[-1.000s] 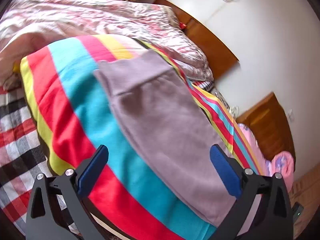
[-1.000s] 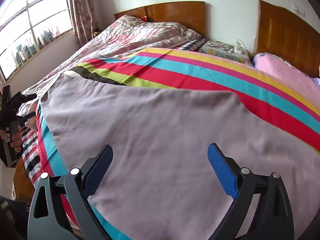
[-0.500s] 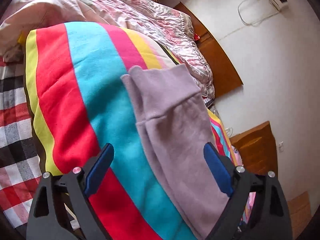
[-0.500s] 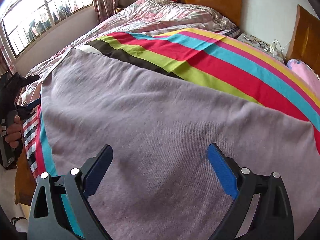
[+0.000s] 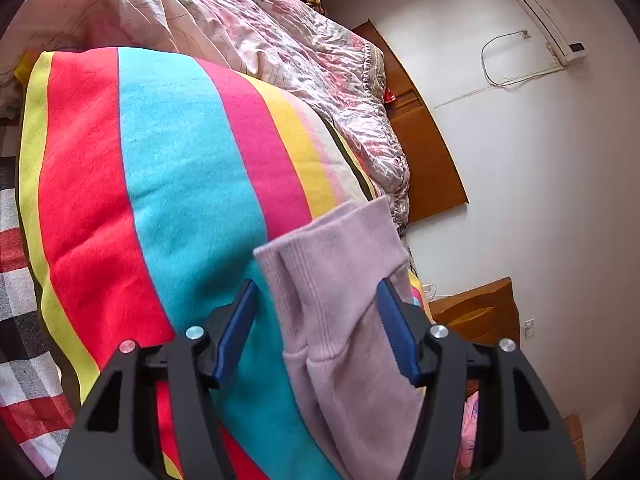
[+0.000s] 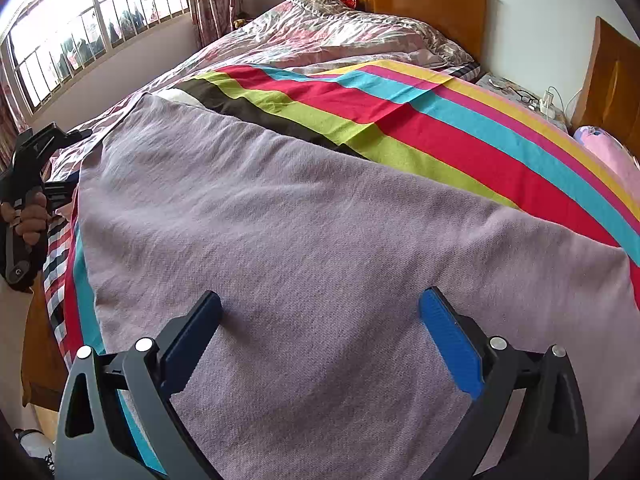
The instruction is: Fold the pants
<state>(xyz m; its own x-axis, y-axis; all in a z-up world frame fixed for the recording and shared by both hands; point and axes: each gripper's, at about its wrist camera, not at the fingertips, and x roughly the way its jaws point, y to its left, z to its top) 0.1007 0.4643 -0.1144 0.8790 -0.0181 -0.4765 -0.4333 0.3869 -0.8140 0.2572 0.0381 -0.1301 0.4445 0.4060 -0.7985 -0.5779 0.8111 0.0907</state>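
Note:
Mauve-grey pants [image 6: 300, 240] lie spread flat on a striped blanket [image 6: 440, 132] on the bed. In the left wrist view a ribbed cuff end of the pants [image 5: 336, 280] sits between the jaws of my left gripper [image 5: 317, 284]. Those jaws are closing; the right pad touches the cloth, while a strip of teal blanket shows beside the left pad. My right gripper [image 6: 320, 294] is wide open just above the broad middle of the pants, holding nothing. The right wrist view also shows a hand [image 6: 28, 220] holding the left gripper at the pants' far left corner.
A floral quilt [image 5: 260, 32] is bunched at the far side below a wooden headboard [image 6: 420, 4]. A checked sheet [image 5: 16, 280] covers the bed's near edge. A bedside table with glasses and a charger [image 6: 520, 96] and a pink pillow [image 6: 608, 152] lie to the right.
My left gripper has moved along the pants to the cuff end and its jaws have narrowed around it. The right gripper dropped closer to the fabric, then held still, wide open.

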